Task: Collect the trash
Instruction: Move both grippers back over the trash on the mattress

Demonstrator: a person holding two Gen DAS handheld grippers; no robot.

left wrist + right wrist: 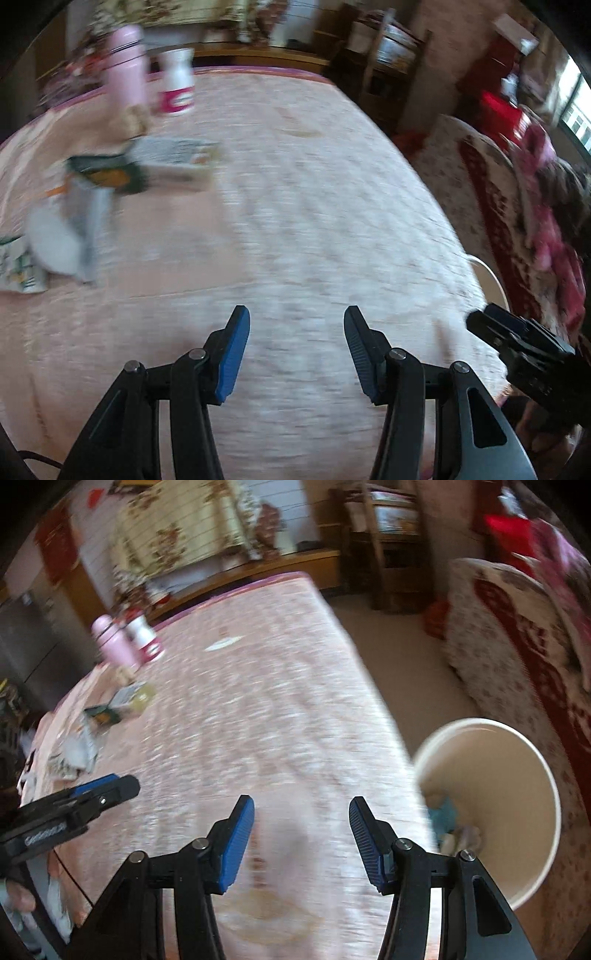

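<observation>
Both views are motion-blurred. My left gripper [295, 343] is open and empty above the pink tablecloth [295, 206]. My right gripper [301, 830] is open and empty above the same cloth [240, 720]. A white bin [517, 794] stands off the table's right edge, with a bluish scrap and pale scraps [448, 823] inside. Loose wrappers and paper [70, 229] lie at the table's left, with a dark green packet [107, 177] and a flat box [177, 162]. They also show in the right wrist view [81, 746]. The left gripper [99, 790] shows at the left of the right wrist view.
A pink bottle [127, 70] and a white jar with a red label [177, 85] stand at the far left of the table. A sofa with a red-patterned cover [517, 657] is on the right. A wooden chair [388, 62] and a low wooden bench [258, 568] stand beyond the table.
</observation>
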